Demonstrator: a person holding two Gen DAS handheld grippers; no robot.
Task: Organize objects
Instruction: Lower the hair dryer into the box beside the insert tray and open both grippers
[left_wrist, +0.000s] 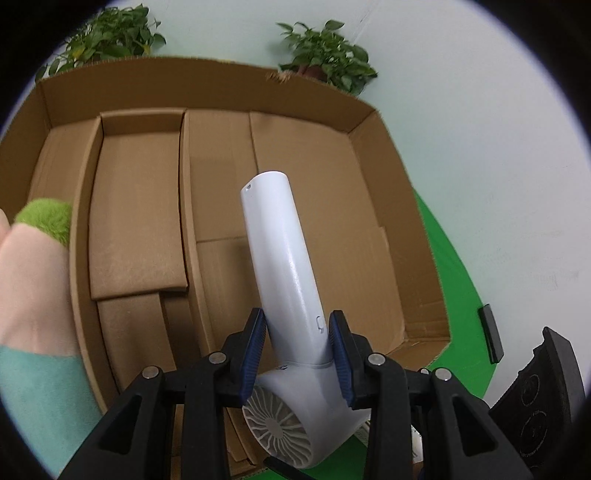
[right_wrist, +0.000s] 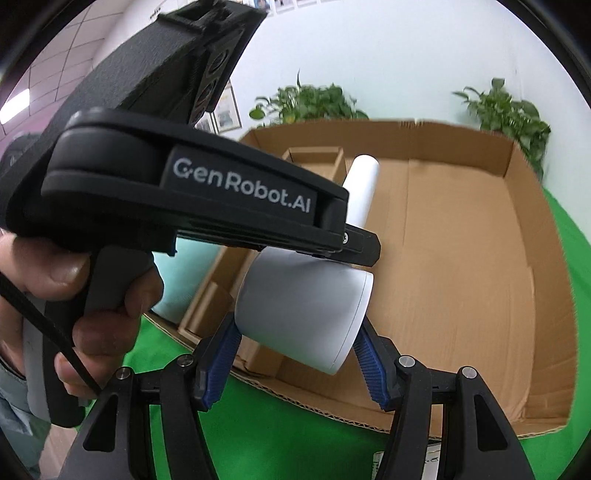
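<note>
Over 1 cardboard box (left_wrist: 369, 122), 2 tongs (left_wrist: 297, 354) (right_wrist: 295, 360) grip 1 hair dryer (left_wrist: 280, 258).

left tool (left_wrist: 297, 345) clamped (pads pressed in), right tool (right_wrist: 295, 350) likewise clamped

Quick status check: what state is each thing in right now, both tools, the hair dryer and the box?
Left tool: shut on the hair dryer's handle.
Right tool: fingers on either side of the hair dryer's barrel; contact unclear.
Hair dryer: lifted, held over the cardboard box, handle pointing away.
Cardboard box: open-topped, dividers inside, large right compartment bare.
Plush toy: at the box's left side.
</note>
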